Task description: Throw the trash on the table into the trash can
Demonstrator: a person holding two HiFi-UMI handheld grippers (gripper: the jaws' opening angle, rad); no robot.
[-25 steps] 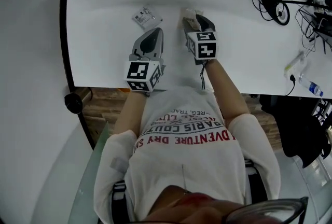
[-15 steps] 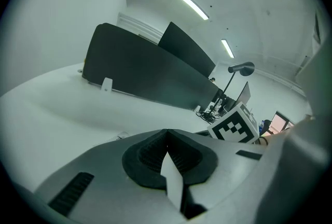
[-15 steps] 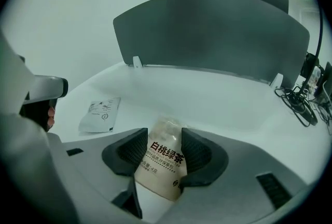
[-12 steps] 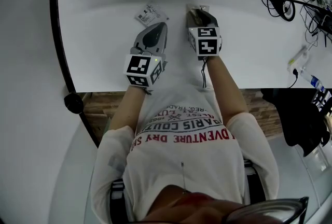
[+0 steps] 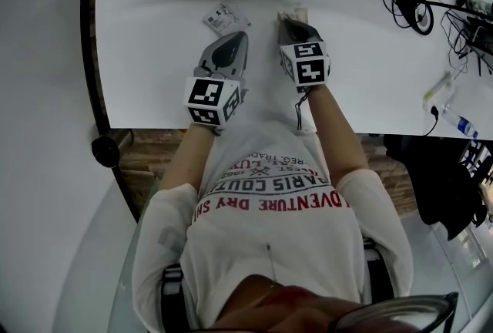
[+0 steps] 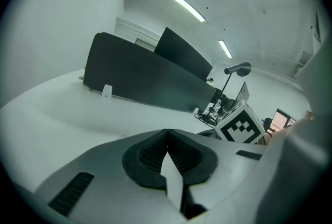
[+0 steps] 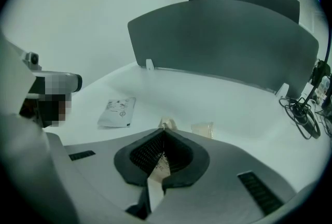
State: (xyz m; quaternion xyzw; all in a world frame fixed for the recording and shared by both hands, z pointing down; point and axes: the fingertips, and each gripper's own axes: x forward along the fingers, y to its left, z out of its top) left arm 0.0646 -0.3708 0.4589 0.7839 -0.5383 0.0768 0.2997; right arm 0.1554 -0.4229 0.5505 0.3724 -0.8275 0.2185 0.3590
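**A:** What's new?

**B:** The right tongs [image 7: 164, 135] have just closed. A tan wrapper [image 7: 161, 165] is pinched between them, down at the surface [image 5: 154, 54].

**A:** And the left tongs [image 6: 167, 137]?

**B:** Just left of the right tongs, closed on nothing.

**A:** Farther out?

**B:** A clear sachet [image 7: 202, 128] lies just past the right tongs, and a white packet [image 7: 116, 112] beyond them to the left. I'd say the wrapper is ready to lift, but no trash can is in view.

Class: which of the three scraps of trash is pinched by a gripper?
The beige wrapper, clamped in the right gripper, whose jaws have just closed; the white printed sachet and the pale packet lie loose.
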